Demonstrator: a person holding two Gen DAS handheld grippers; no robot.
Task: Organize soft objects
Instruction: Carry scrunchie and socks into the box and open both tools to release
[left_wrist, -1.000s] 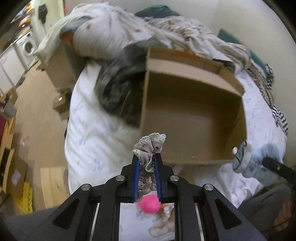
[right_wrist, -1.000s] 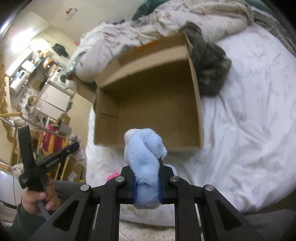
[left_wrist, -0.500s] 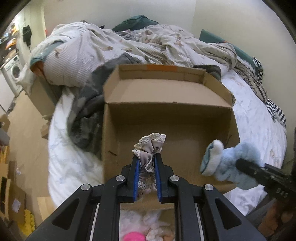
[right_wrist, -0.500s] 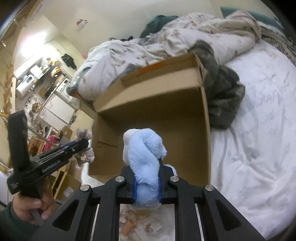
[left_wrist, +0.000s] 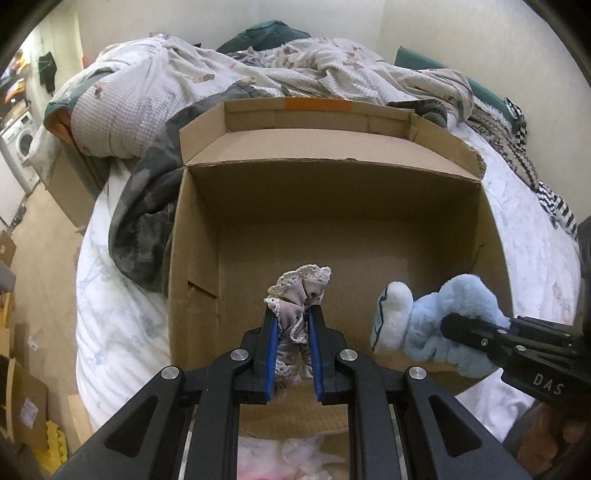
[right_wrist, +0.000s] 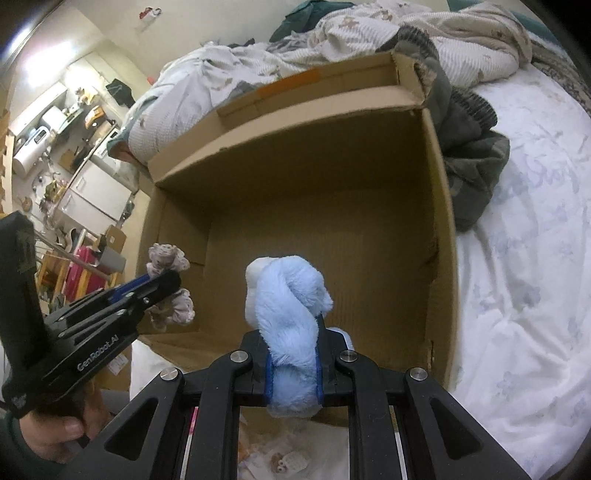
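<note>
Rumpled bedding (left_wrist: 258, 74) lay behind an empty cardboard box (left_wrist: 347, 236) on the bed. Left gripper (left_wrist: 291, 314) had its jaws clamped on a lace-trimmed grey cloth (left_wrist: 299, 284); right gripper (right_wrist: 291, 325) pinched a blue plush toy (right_wrist: 288, 295). Both items hung just over the box's near wall, its floor ahead and below.

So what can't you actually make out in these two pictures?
- Blue plush toy: its lower part is pinched in the right gripper, so what it depicts stays unclear in both views.
- Lace-trimmed cloth: bunched in the left gripper, so I can't tell what item it is.
- Cardboard box: near floor strip hidden by both grippers.
- Pinkish things beneath: blurred, cut off.
</note>
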